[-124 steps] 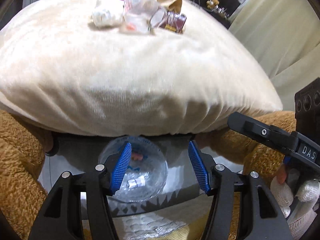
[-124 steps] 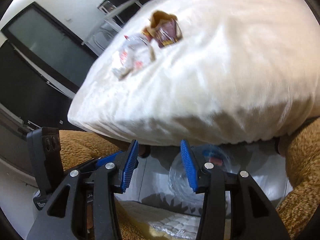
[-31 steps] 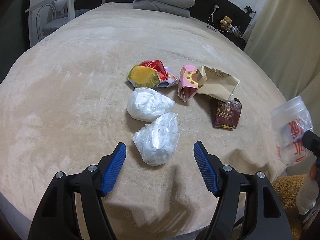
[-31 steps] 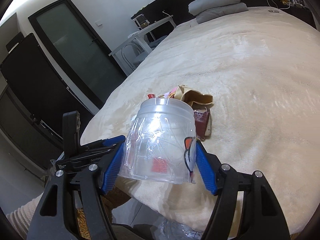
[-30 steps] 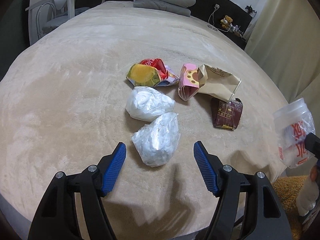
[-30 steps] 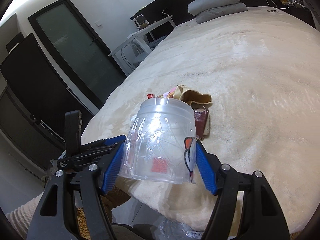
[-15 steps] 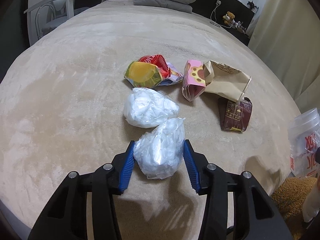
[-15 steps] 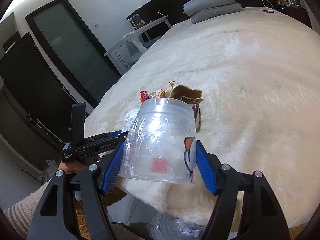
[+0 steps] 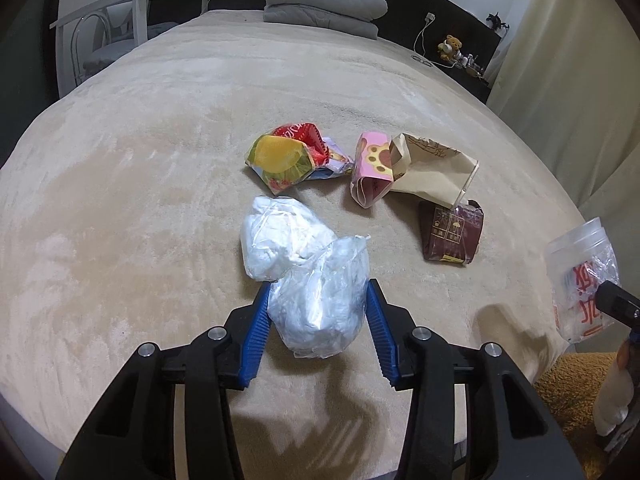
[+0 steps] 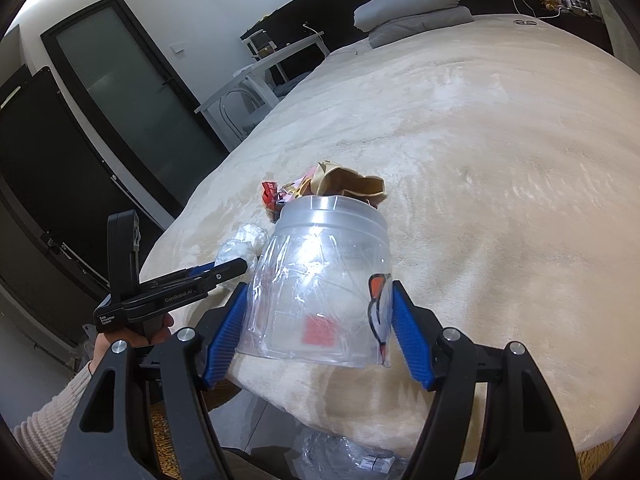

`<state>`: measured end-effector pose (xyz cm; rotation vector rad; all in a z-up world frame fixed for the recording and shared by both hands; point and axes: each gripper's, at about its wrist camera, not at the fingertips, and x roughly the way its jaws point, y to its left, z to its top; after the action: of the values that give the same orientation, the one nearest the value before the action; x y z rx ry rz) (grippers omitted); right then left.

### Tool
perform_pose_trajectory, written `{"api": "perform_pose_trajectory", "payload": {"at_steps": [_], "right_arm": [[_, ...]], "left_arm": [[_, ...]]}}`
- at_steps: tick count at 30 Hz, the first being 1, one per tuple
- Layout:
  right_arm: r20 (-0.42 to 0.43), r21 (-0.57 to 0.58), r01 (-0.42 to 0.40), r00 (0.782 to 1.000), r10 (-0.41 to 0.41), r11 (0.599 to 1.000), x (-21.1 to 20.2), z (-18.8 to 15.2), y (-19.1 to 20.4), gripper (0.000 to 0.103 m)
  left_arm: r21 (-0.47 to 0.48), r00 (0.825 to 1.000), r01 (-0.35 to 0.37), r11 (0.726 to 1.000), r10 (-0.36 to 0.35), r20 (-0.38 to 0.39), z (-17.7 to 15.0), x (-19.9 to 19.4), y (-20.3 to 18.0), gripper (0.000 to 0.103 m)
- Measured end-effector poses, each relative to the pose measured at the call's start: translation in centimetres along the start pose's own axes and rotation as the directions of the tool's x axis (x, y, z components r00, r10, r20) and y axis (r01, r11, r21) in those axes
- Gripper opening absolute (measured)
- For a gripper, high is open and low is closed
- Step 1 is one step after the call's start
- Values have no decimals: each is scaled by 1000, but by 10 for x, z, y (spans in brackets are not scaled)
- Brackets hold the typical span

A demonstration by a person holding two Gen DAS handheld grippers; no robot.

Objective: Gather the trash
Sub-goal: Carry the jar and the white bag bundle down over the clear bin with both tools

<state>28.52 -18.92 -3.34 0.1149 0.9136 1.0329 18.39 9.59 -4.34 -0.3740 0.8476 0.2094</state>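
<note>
On the bed (image 9: 160,160), our left gripper (image 9: 318,314) has just closed its jaws and now pinches the nearer white plastic wad (image 9: 320,304); a second wad (image 9: 280,240) touches it behind. Farther right, our right gripper (image 10: 316,316) clamps the clear plastic cup (image 10: 324,280).

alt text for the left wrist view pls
The left gripper, its jaws just closed, pinches a crumpled clear bag on a beige bed. Behind lie another white bag, wrappers and a paper bag.

Dim indoor light (strong fisheye bowing)
</note>
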Motion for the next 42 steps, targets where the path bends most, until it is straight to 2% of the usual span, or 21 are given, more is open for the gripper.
{"api": "perform_pose_trajectory", "payload": {"at_steps": [15,32,42], "right_arm": [[7,16,33,999,-33,999,-4,-17,1,69],[35,38,62,997,-63,997,-32,-68,13,69],[5,39,48,999,-48,998,-35,-90,19,69]], "left_arm": [[7,997,70,997,-71,44,-24,-34,-15,45],[-16,973,202,979,-199,116,-77,-80,-32,45],[-14,963,253,967,-250,98,-107,-91,-45,45]]}}
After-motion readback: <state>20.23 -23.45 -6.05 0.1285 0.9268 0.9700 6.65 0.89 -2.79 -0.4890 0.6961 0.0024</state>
